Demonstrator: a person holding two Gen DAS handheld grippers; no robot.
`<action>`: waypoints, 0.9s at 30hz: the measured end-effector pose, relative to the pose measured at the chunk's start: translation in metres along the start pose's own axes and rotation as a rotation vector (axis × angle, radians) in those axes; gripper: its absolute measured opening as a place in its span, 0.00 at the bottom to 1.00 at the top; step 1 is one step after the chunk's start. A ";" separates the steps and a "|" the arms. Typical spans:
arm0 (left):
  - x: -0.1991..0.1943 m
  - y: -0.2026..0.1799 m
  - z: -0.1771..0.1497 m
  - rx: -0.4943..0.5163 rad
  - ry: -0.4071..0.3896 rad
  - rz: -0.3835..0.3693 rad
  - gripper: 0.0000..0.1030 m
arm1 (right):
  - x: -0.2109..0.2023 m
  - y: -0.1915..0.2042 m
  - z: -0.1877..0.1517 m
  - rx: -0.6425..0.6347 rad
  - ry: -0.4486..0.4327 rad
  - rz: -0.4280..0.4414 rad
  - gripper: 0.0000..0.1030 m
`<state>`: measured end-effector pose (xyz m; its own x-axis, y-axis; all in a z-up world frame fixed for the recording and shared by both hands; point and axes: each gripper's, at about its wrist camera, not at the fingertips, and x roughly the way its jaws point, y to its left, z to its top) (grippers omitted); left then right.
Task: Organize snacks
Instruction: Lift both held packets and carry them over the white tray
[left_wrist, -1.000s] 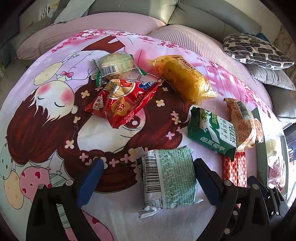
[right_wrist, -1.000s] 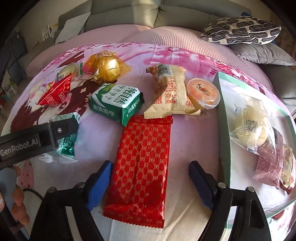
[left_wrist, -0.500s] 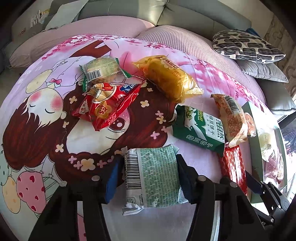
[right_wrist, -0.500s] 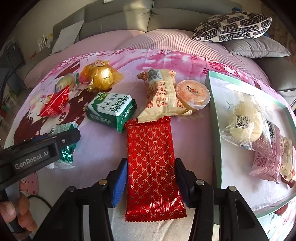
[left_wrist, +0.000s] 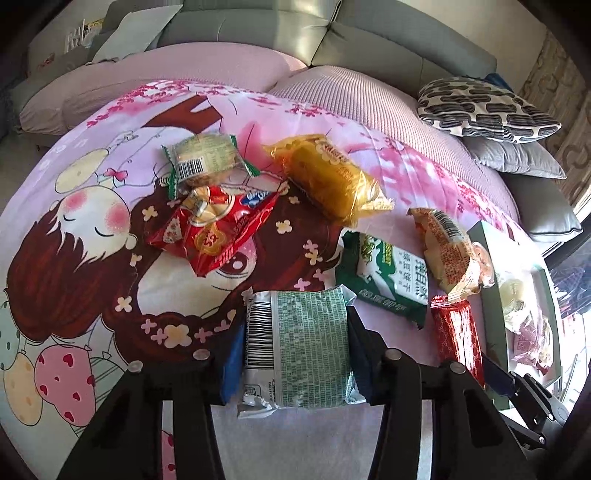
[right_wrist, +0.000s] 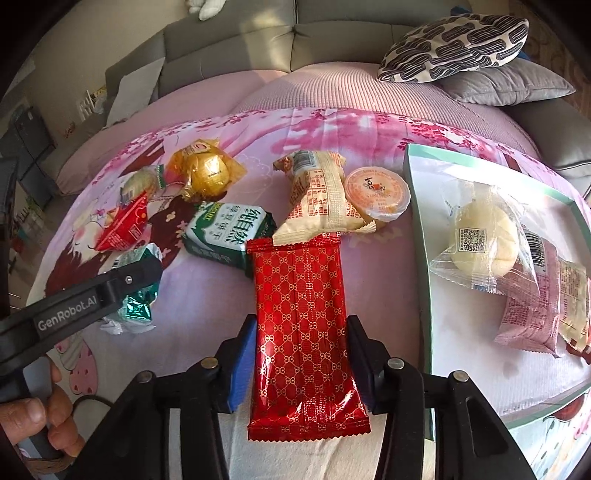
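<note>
Snacks: scattered packets on a pink cartoon bedspread (left_wrist: 92, 229); a few already in a green-rimmed tray (right_wrist: 415, 206) at its right edge.
Left gripper (left_wrist: 295, 354): jaws closing, blue pads pressed against both sides of a green-and-white packet (left_wrist: 306, 343) near the bedspread's front edge.
Right gripper (right_wrist: 301, 365): jaws closing, pads squeezing the long sides of a red patterned packet (right_wrist: 303, 314) just beside the tray.
Doing it well: finish squeezing gently, enough to hold without crushing; lift straight up, clear of the dark green packet (right_wrist: 229, 232) and cream packet (right_wrist: 321, 195) touching the red one's far end; carry over the tray rim, not into it.
</note>
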<state>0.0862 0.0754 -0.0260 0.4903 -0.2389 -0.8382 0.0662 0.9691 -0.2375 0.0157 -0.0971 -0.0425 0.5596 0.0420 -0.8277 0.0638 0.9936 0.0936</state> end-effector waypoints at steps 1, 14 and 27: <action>-0.001 0.000 0.001 -0.002 -0.006 0.000 0.49 | -0.002 0.000 0.000 0.000 -0.005 0.007 0.48; -0.017 -0.002 0.006 -0.016 -0.057 -0.006 0.49 | -0.026 0.018 0.002 -0.029 -0.064 0.094 0.37; -0.008 -0.007 0.002 0.002 -0.012 0.009 0.49 | -0.012 0.006 -0.001 -0.013 0.001 0.069 0.37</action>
<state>0.0838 0.0703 -0.0164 0.5011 -0.2298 -0.8343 0.0639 0.9713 -0.2291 0.0084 -0.0913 -0.0327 0.5614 0.1108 -0.8201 0.0138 0.9896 0.1432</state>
